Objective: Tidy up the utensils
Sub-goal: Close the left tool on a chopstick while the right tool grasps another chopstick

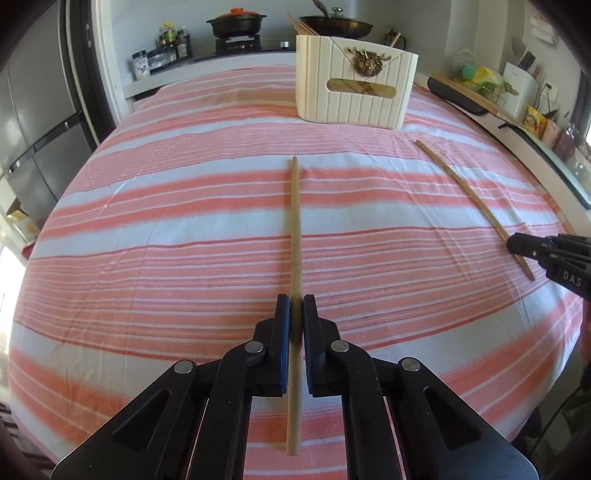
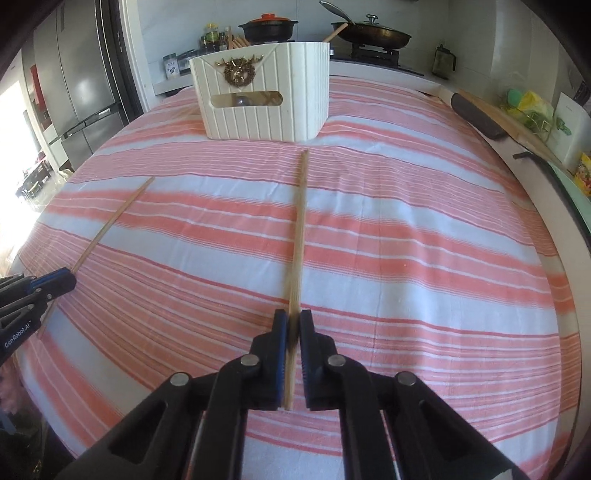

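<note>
My left gripper point(image 1: 294, 306) is shut on a long wooden chopstick point(image 1: 295, 229) that points ahead toward the white ribbed utensil box point(image 1: 354, 88). My right gripper point(image 2: 292, 321) is shut on a second wooden chopstick point(image 2: 300, 229), also pointing toward the box point(image 2: 266, 92). Each gripper shows in the other's view: the right one point(image 1: 517, 245) at the right edge with its chopstick point(image 1: 465, 192), the left one point(image 2: 70, 282) at the left edge with its chopstick point(image 2: 114, 221). Wooden utensils stand in the box's back.
A pink and white striped cloth point(image 1: 184, 221) covers the table. Behind it a counter holds a black pot point(image 1: 236, 22), a lidded pan point(image 1: 336, 24) and jars point(image 1: 170, 40). A fridge point(image 2: 85, 81) stands at the left. A cutting board point(image 2: 517, 125) lies at the right.
</note>
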A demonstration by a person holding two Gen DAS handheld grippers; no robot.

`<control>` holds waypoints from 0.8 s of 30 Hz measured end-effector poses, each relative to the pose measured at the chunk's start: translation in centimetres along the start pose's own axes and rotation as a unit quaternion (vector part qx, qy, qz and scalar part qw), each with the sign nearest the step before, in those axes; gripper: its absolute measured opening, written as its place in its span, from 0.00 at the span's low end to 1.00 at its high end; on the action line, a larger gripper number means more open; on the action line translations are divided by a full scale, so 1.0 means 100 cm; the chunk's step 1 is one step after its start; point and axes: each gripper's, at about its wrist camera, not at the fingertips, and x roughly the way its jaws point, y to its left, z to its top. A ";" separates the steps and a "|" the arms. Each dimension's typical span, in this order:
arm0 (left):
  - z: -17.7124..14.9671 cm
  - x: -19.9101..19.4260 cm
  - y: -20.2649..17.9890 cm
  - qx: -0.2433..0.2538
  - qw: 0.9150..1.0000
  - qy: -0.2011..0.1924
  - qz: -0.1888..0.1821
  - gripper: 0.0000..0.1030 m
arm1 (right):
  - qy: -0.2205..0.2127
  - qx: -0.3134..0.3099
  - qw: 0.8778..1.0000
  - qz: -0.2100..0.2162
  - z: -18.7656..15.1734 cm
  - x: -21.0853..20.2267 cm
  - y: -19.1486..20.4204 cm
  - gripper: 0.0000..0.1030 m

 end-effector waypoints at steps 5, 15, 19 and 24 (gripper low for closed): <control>-0.011 -0.012 0.000 -0.003 0.999 0.017 -0.028 0.06 | 0.014 0.001 1.000 0.007 -0.031 -0.025 -0.006 0.07; 0.019 -0.019 0.013 0.008 0.996 0.040 -0.080 0.43 | 0.030 0.041 0.997 0.049 -0.010 -0.049 -0.037 0.39; 0.043 0.002 0.015 0.019 0.992 0.078 -0.095 0.43 | 0.063 0.009 0.995 0.071 0.020 -0.038 -0.028 0.39; 0.069 0.037 0.012 0.033 0.989 0.110 -0.095 0.43 | 0.089 -0.035 0.994 0.053 0.053 -0.002 -0.013 0.39</control>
